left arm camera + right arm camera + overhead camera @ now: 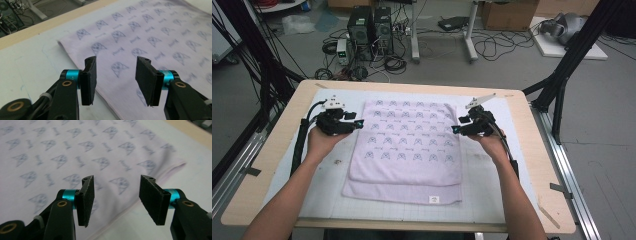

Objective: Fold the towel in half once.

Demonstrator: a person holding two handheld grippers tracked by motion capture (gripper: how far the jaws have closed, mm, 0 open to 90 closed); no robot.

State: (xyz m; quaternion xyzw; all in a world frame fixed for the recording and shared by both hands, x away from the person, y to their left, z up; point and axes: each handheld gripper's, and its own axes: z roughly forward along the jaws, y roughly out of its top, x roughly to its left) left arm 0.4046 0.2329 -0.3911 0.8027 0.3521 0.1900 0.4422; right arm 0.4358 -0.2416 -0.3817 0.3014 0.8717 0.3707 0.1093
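Now: Both Grippers Open Over the Towel

Now the folded pale purple towel with blue prints (406,145) lies flat on the white table mat (492,200). Left gripper (116,80) and right gripper (117,200) hang above the towel's side edges, jaws apart, holding nothing.

A pale lilac towel (406,150) lies flat on the white mat (492,195) that covers the table, roughly in the middle. It is printed all over with rows of small grey-blue motifs. It is folded: the upper layer stops short of the near edge, so a strip of the lower layer shows along the side nearest the person, with a small square label near that strip's right end. Its edges run nearly square with the table, and its surface looks smooth.
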